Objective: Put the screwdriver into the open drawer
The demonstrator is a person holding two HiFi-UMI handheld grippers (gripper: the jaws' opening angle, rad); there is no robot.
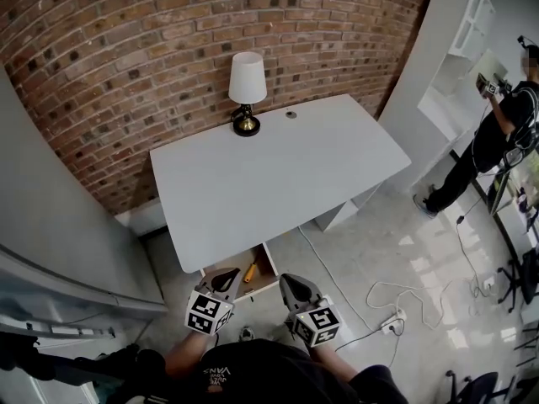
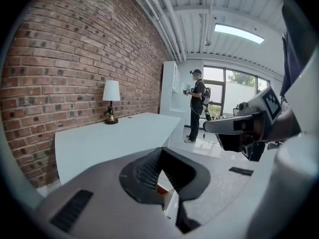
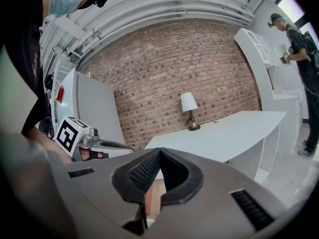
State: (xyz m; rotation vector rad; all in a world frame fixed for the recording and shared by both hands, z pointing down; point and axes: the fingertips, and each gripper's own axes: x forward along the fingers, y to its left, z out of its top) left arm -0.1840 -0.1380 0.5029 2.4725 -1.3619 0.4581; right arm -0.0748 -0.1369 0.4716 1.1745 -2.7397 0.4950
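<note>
Left gripper (image 1: 225,279), right gripper (image 1: 291,282): fingers closed, empty; "VANS" on shirt (image 1: 269,369); screwdriver (image 1: 250,271) in open drawer (image 1: 263,287)

Place: office or lab-style workroom.
Walls: brick wall (image 1: 126,49).
Furniture: white desk (image 1: 278,175), lamp (image 1: 247,91), white shelf unit (image 1: 469,23), office chair (image 1: 473,387).
Floor: pale tiles (image 1: 421,251), power strip (image 1: 392,325).
Ceiling: exposed pipes (image 2: 164,19), strip light (image 2: 239,33).
</note>
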